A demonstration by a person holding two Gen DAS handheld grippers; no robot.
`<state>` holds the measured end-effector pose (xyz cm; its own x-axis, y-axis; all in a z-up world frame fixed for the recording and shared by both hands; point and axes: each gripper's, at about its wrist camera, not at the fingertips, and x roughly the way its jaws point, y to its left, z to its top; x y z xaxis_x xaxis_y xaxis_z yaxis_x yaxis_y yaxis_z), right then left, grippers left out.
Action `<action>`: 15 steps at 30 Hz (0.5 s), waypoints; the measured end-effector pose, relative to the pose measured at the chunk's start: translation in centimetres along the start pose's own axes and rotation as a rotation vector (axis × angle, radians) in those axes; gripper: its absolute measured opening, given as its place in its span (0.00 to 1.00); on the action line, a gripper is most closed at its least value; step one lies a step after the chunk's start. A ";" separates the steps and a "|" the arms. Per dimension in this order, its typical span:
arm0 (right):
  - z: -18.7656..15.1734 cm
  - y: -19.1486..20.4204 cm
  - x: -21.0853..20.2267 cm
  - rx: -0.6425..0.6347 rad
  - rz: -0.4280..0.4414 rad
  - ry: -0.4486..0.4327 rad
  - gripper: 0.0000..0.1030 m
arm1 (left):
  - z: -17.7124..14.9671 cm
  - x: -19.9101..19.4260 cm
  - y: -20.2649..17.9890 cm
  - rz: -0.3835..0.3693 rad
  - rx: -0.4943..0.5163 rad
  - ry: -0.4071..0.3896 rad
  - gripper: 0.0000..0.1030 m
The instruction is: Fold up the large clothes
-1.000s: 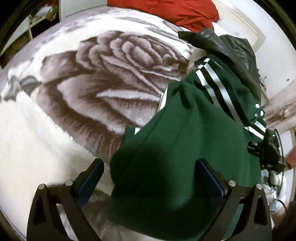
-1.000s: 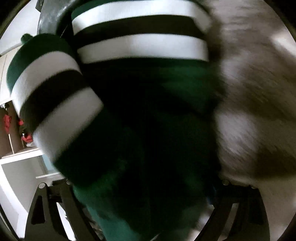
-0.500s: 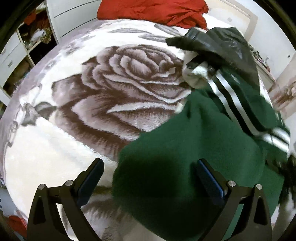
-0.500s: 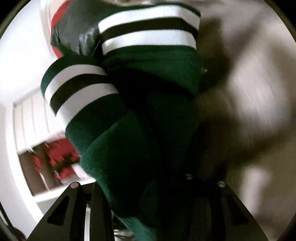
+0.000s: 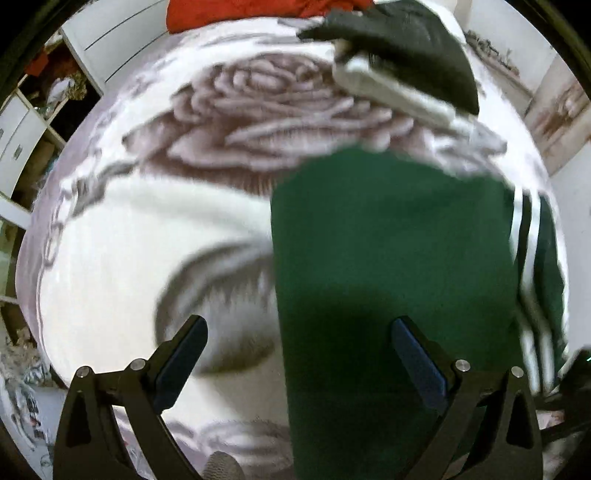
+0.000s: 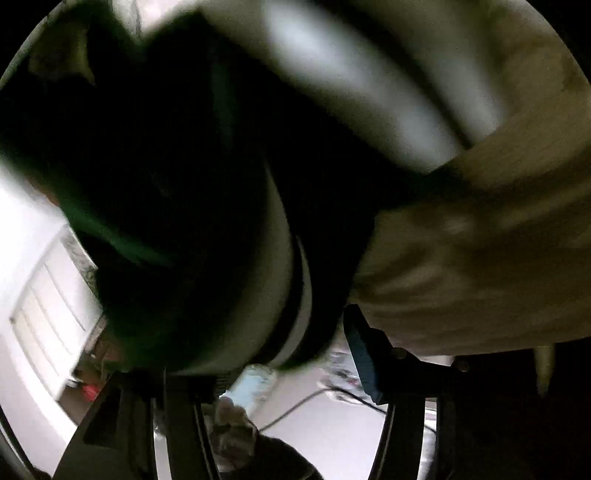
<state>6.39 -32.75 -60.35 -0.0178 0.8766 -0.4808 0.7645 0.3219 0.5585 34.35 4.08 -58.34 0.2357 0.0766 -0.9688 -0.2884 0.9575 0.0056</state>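
Sweater (image 6: 184, 192) dark, blurred, blanket (image 5: 147, 236) beneath

That was a bedroom in a home: a bed spread with a plush white blanket (image 5: 122, 236) printed with a big brownish rose filled the left wrist view. At twelve o'clock a red cloth (image 5: 236, 11) lay heaped at the bed's far edge, a dark jacket (image 5: 413, 48) sprawled at one o'clock, and white drawer fronts (image 5: 122, 40) stood at eleven. At nine o'clock open white shelves (image 5: 26, 122) held clutter, and the blurred right wrist view caught a white panelled door (image 6: 48, 317) at eight o'clock.
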 end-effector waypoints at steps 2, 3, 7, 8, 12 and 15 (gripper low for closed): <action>-0.2 1.6 -2.6 -0.082 -0.061 -0.019 0.67 | -1.4 1.7 -0.9 0.009 -0.019 0.013 1.00; -0.5 2.9 -4.5 -0.140 -0.110 -0.054 0.67 | -1.7 2.2 -1.1 0.017 -0.024 0.024 1.00; -1.5 10.2 -8.0 -0.398 -0.281 -0.170 0.67 | -2.2 4.4 -1.7 0.000 -0.075 0.029 1.00; -1.8 13.0 -8.3 -0.504 -0.322 -0.176 0.67 | -2.2 4.6 -1.7 -0.007 -0.086 0.026 1.00; -1.2 20.9 -2.9 -0.789 -0.391 -0.139 0.67 | -2.2 4.2 -1.5 -0.015 -0.109 0.023 1.00; 0.8 22.0 2.8 -0.904 -0.493 -0.047 0.66 | -2.7 2.9 -1.2 0.000 -0.120 0.009 1.00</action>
<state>23.66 -23.52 -49.98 -0.1586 0.5653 -0.8095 -0.0917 0.8079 0.5822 32.86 2.44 -61.84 0.2271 0.0735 -0.9711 -0.3978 0.9172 -0.0236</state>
